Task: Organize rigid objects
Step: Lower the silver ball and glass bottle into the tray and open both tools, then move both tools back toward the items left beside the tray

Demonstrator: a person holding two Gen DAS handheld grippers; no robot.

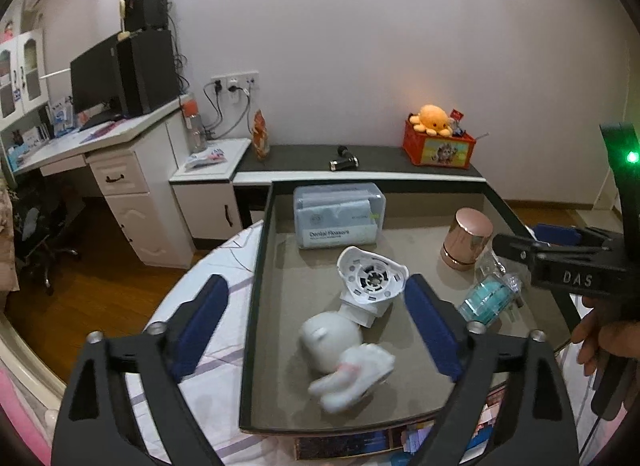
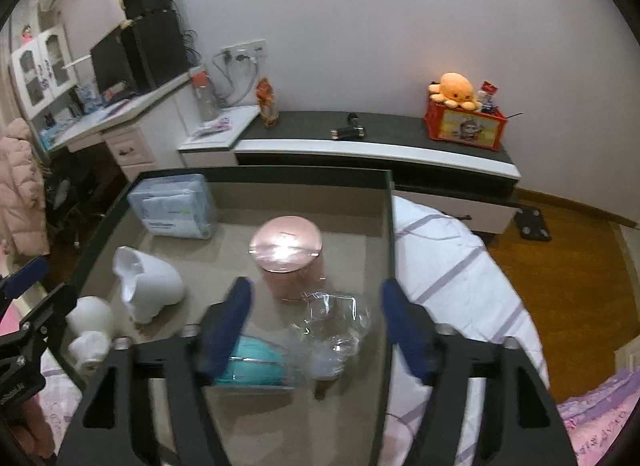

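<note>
rabbit figurine (image 1: 348,358): lying, ears toward camera | left claw (image 1: 316,330): released | right claw (image 2: 316,326): released

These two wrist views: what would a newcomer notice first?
A shiny rose-gold cylindrical jar stands in the middle of the grey tray. A white rabbit figurine lies between the open left claw's fingers. An orange plush octopus sits on a red box by the far wall.
</note>
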